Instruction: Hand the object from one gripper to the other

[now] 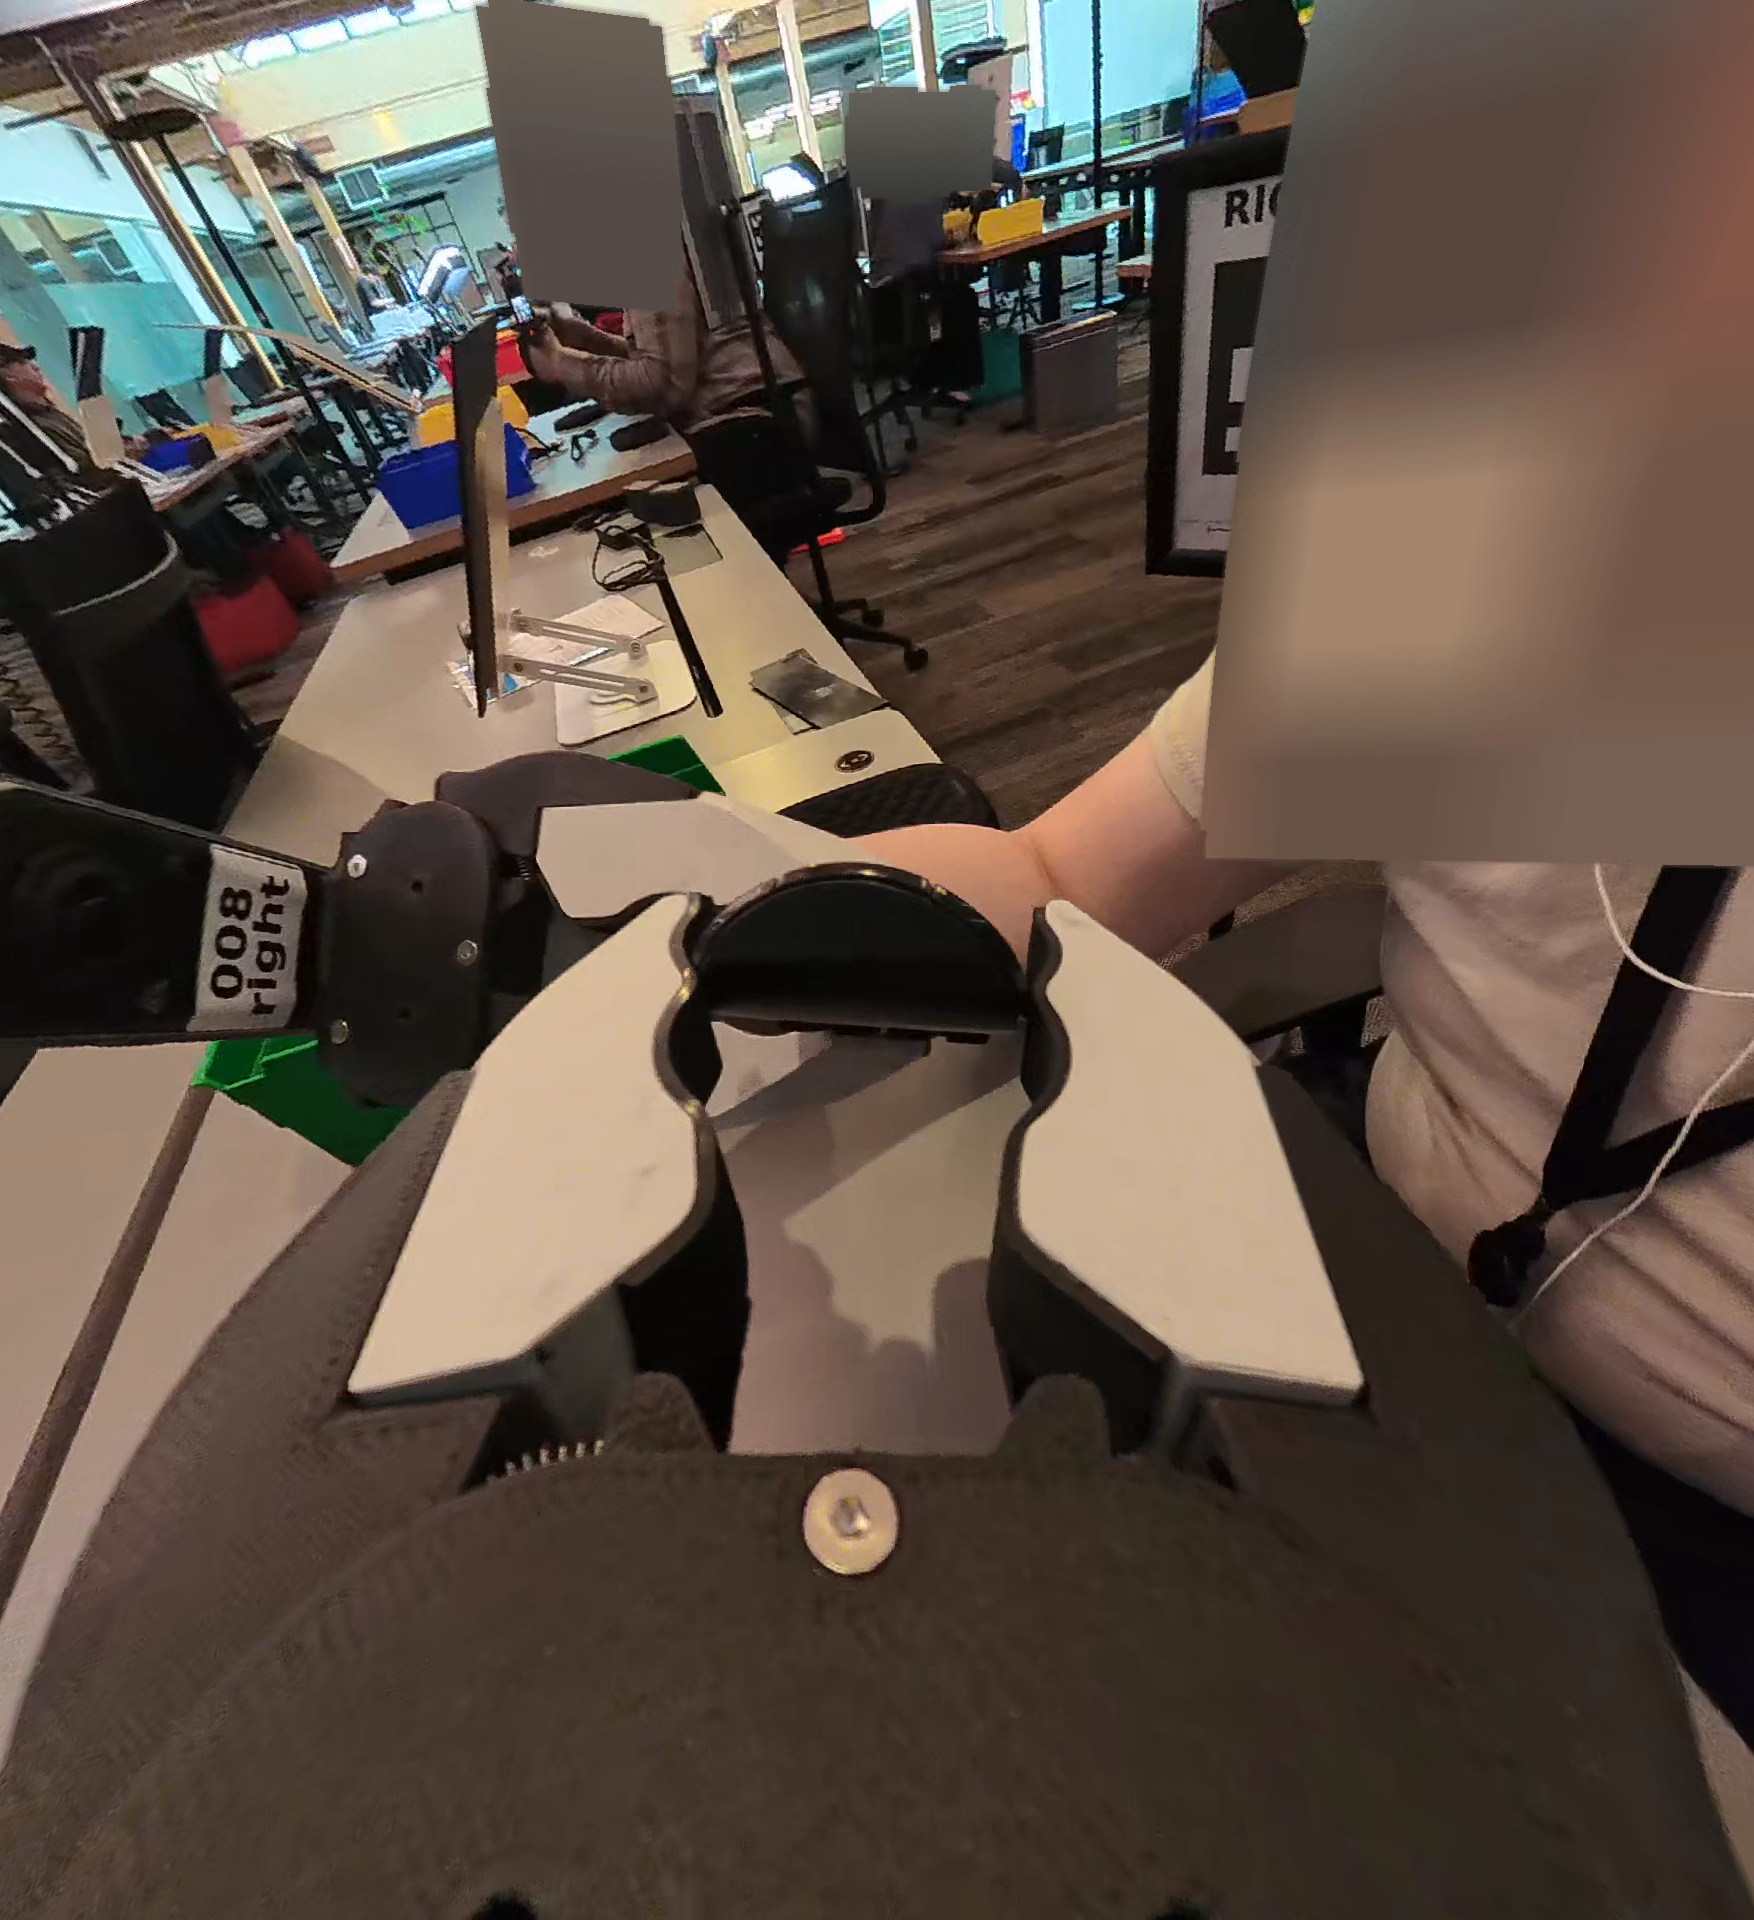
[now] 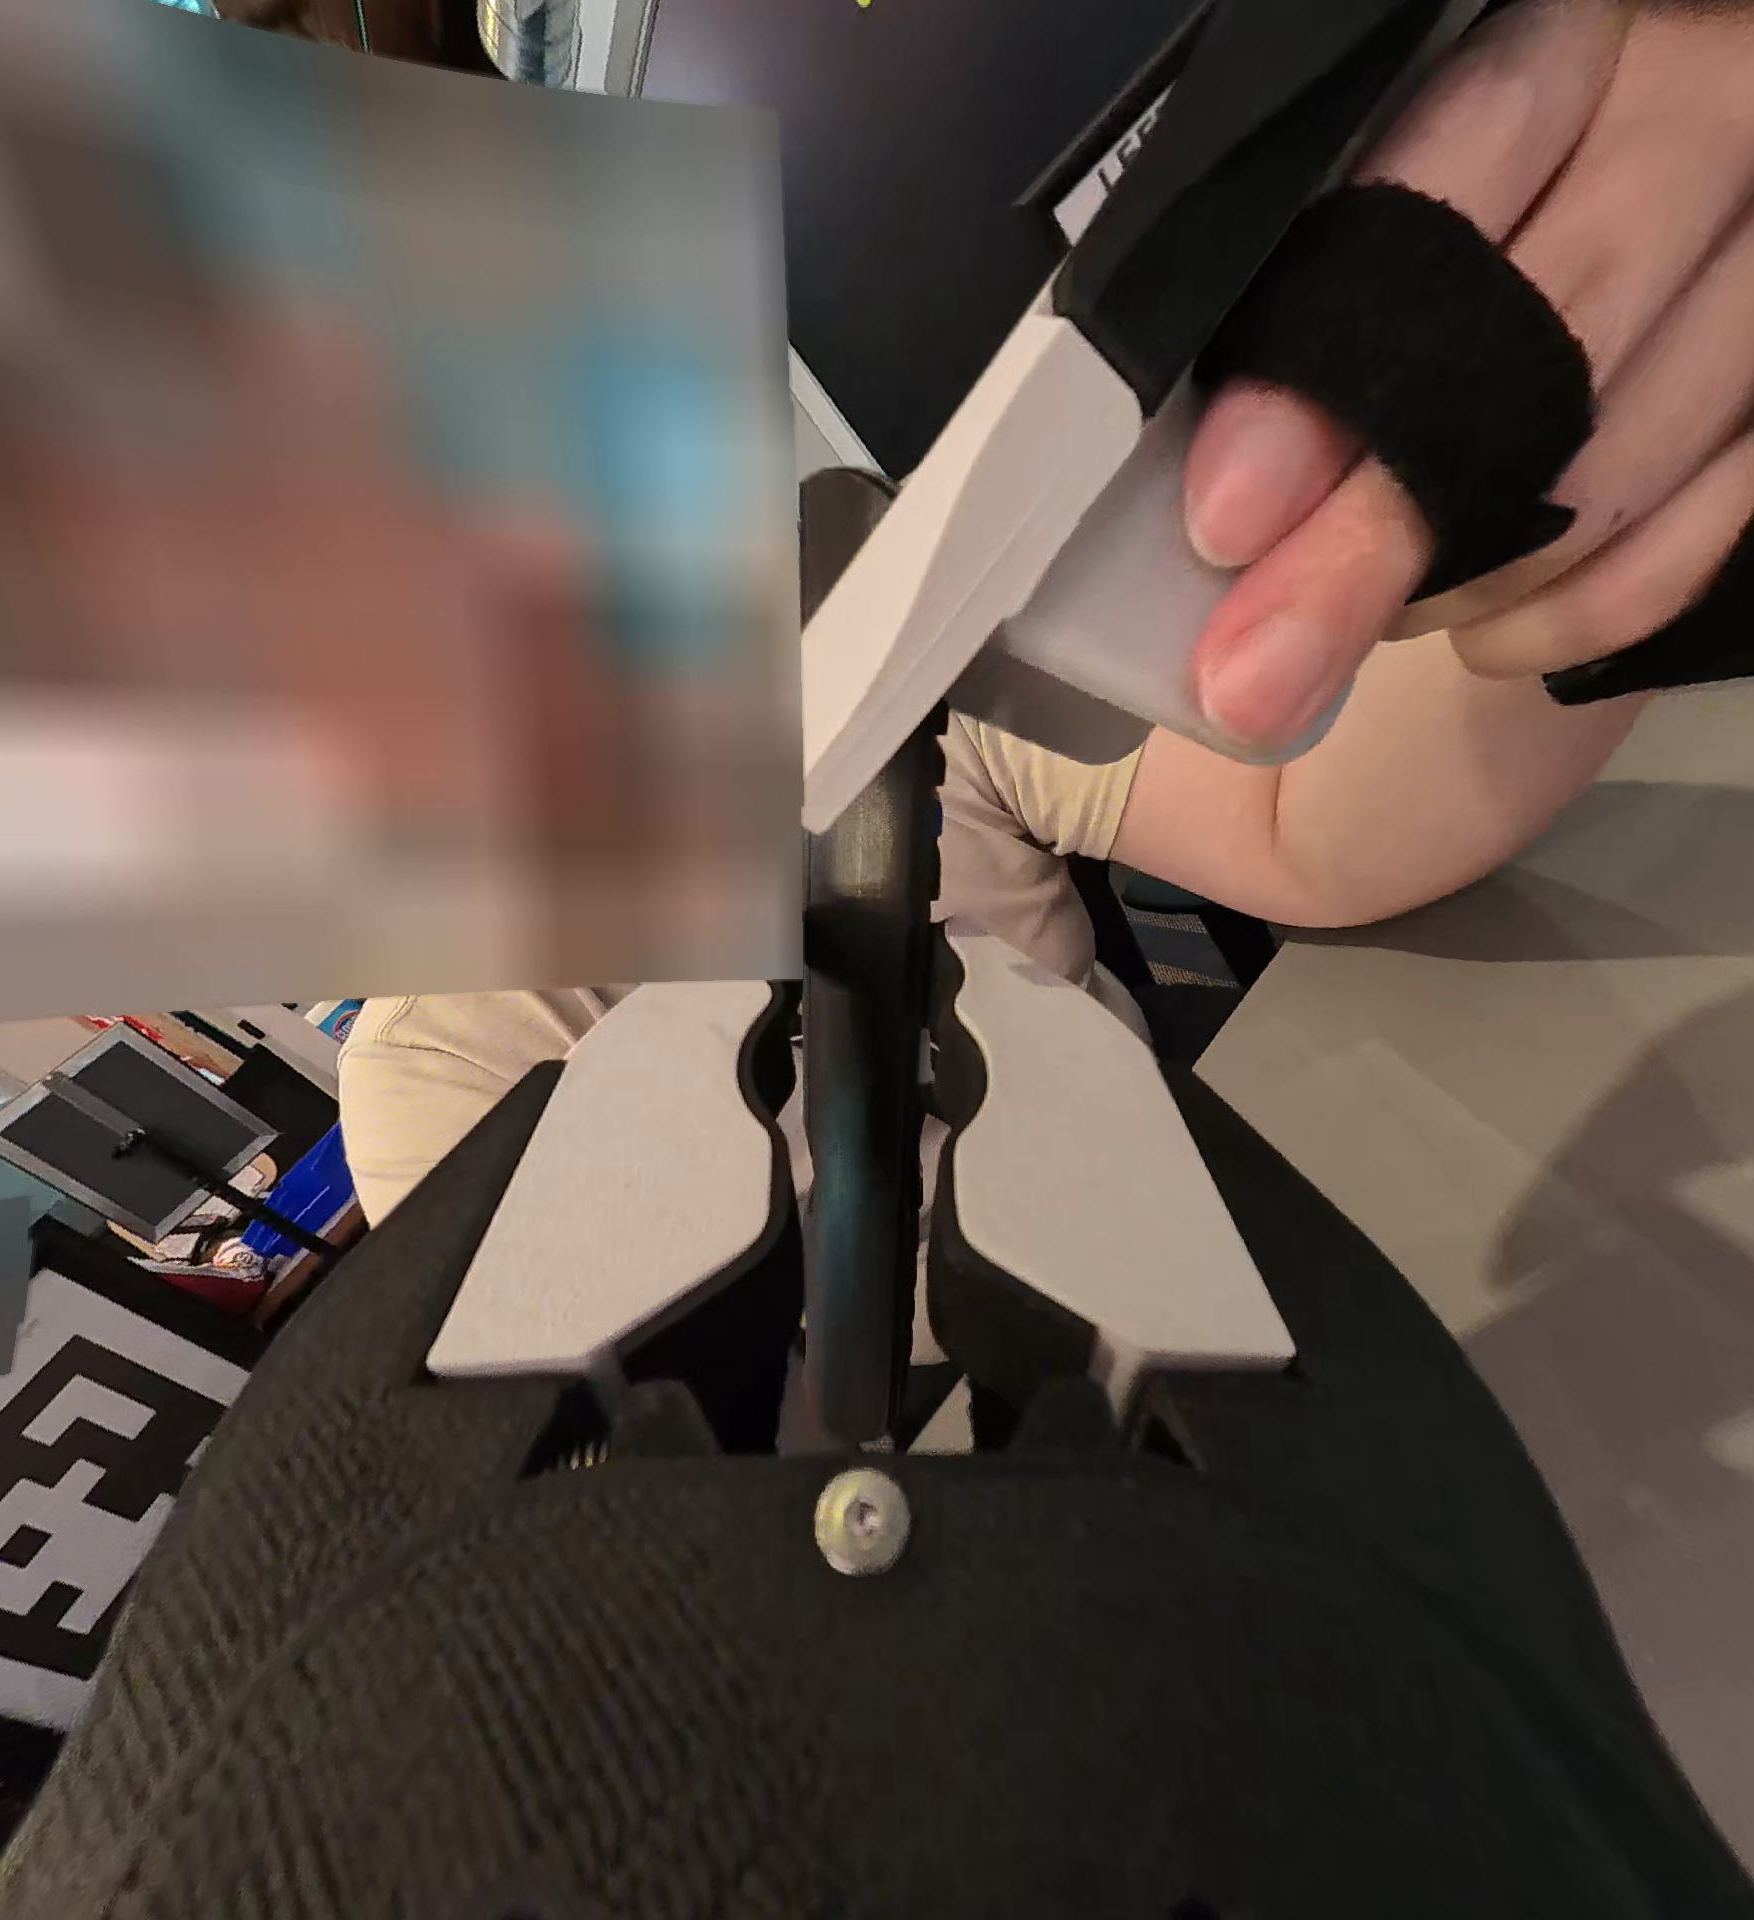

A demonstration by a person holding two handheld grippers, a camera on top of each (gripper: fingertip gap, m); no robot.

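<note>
A flat black disc-like object (image 1: pixel 857 951) sits between the fingertips of my left gripper (image 1: pixel 857 935), which press on its two opposite edges. My right gripper comes in from the left in the left wrist view, and one white finger (image 1: pixel 644 862) lies along the object's face. In the right wrist view the object (image 2: pixel 857 1195) is edge-on, and my right gripper (image 2: pixel 868 1008) is shut on its flat faces. A finger of the left gripper (image 2: pixel 935 582) touches the object's far edge, with a person's hand (image 2: pixel 1475 468) on that gripper.
A grey table (image 1: pixel 73 1247) lies below, with a green bin (image 1: pixel 270 1081) under the right gripper. A person's torso in a light shirt (image 1: pixel 1579 1143) is close on the right. A monitor on a stand (image 1: pixel 483 520) and office chairs stand farther back.
</note>
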